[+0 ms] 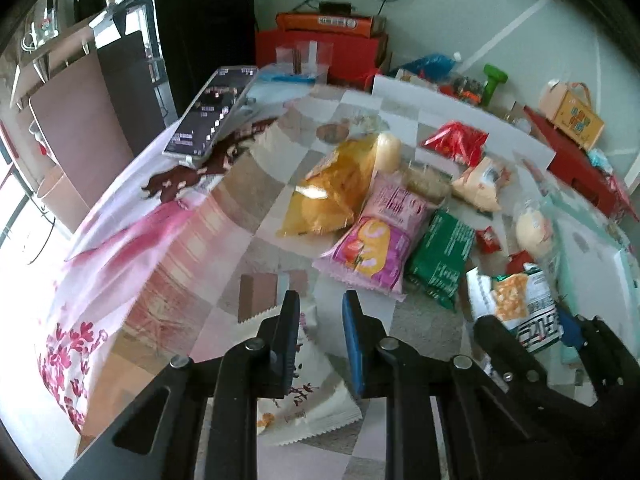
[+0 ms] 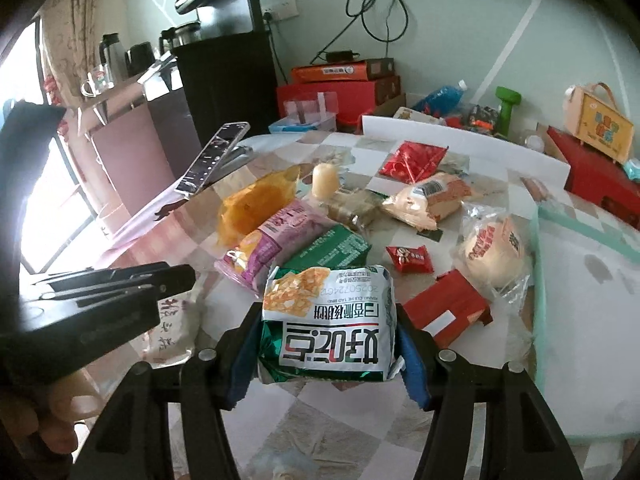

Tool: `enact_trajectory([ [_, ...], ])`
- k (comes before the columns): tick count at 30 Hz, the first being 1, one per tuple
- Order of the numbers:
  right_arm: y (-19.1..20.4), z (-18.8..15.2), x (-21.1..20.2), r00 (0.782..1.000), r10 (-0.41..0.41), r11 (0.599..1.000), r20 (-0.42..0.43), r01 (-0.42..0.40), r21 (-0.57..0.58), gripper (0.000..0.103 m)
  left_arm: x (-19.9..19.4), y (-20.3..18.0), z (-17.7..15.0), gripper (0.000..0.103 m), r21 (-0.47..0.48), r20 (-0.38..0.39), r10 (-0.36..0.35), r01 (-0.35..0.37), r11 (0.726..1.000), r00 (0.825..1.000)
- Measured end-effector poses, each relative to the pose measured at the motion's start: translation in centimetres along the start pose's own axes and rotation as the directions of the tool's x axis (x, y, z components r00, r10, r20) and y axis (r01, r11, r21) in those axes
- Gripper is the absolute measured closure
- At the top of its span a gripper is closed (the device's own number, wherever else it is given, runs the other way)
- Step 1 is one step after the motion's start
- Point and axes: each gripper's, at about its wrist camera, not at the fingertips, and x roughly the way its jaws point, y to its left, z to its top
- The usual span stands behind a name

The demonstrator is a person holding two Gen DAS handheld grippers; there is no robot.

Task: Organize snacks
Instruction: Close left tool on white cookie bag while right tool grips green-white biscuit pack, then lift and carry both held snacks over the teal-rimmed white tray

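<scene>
Right wrist | R fingers (image 2: 326, 344) clamped on cracker pack (image 2: 326, 320) | L fingers (image 1: 320, 344) pinch white packet (image 1: 308, 396) | green pack (image 2: 328, 248) ahead

The left gripper (image 1: 320, 312) fills the lower middle of its frame, tilted down, jaws closed to a narrow gap around a white packet (image 1: 308, 400). The right gripper (image 2: 326, 332), low centre in its view, clamps a green-and-white pack (image 2: 326, 320) between blue pads (image 2: 412, 364). Fingers (image 2: 60, 436) show at lower left.
</scene>
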Motion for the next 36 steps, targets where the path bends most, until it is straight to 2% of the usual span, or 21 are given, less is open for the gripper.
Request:
enact_trajectory([
  [4,-0.3,-0.1,0.2,1.0,-0.004,1.0,-0.011,0.004,0.004,0.039,1.1,0.6,-0.3,0.078,-0.019,-0.053,0.001,-0.002,1.0,0.999],
  [5,-0.3,-0.1,0.3,1.0,-0.004,1.0,-0.014,0.004,0.005,0.039,1.5,0.7,-0.4,0.071,-0.022,-0.071,0.002,-0.004,1.0,0.998],
  [6,-0.2,-0.1,0.4,1.0,-0.003,1.0,-0.018,0.003,0.004,0.039,1.6,0.7,-0.5,0.068,-0.022,-0.073,0.002,-0.004,1.0,0.997],
  [7,-0.3,-0.2,0.4,1.0,-0.004,1.0,-0.02,0.004,0.003,0.039,1.6,0.7,-0.5,0.061,-0.021,-0.07,-0.006,0.004,1.0,0.998],
  [8,-0.3,-0.3,0.5,1.0,-0.004,1.0,-0.024,0.004,0.001,0.039,1.5,0.7,-0.5,0.048,-0.017,-0.072,-0.006,0.004,1.0,0.997],
  [10,-0.3,-0.3,0.6,1.0,-0.007,1.0,-0.029,0.007,0.0,0.039,1.6,0.5,-0.6,0.037,-0.005,-0.083,0.012,-0.013,1.0,0.997],
  [15,-0.3,-0.3,0.7,0.999,-0.011,1.0,-0.035,0.011,0.0,0.039,1.3,1.5,-0.7,0.037,-0.032,-0.1,0.046,-0.049,0.998,0.994],
  [18,-0.1,-0.4,0.6,0.999,-0.012,1.0,-0.037,0.012,-0.004,0.039,2.0,2.1,-1.2,0.036,-0.045,-0.143,0.079,-0.086,0.995,0.987],
  [22,-0.1,-0.7,0.5,0.999,-0.02,1.0,-0.038,0.019,-0.01,0.039,2.9,1.7,-1.8,0.037,-0.028,-0.173,0.084,-0.09,0.996,0.981],
  [25,-0.1,-0.7,0.5,0.999,-0.022,1.0,-0.039,0.022,-0.009,0.039,2.9,1.0,-1.9,0.048,-0.002,-0.16,0.076,-0.078,0.997,0.984],
  [27,-0.2,-0.7,0.5,0.999,-0.022,1.0,-0.037,0.022,-0.008,0.039,2.9,0.8,-1.9,0.048,0.0,-0.155,0.06,-0.061,0.998,0.986],
  [32,-0.3,-0.4,0.0,1.0,-0.018,1.0,-0.018,0.018,0.002,0.039,1.8,1.0,-1.4,0.049,-0.017,-0.115,0.068,-0.071,0.997,0.991],
  [36,-0.5,0.1,-1.3,1.0,-0.001,1.0,0.031,0.001,0.025,0.039,0.2,1.1,-0.8,0.049,-0.023,-0.068,0.068,-0.07,0.997,0.995],
])
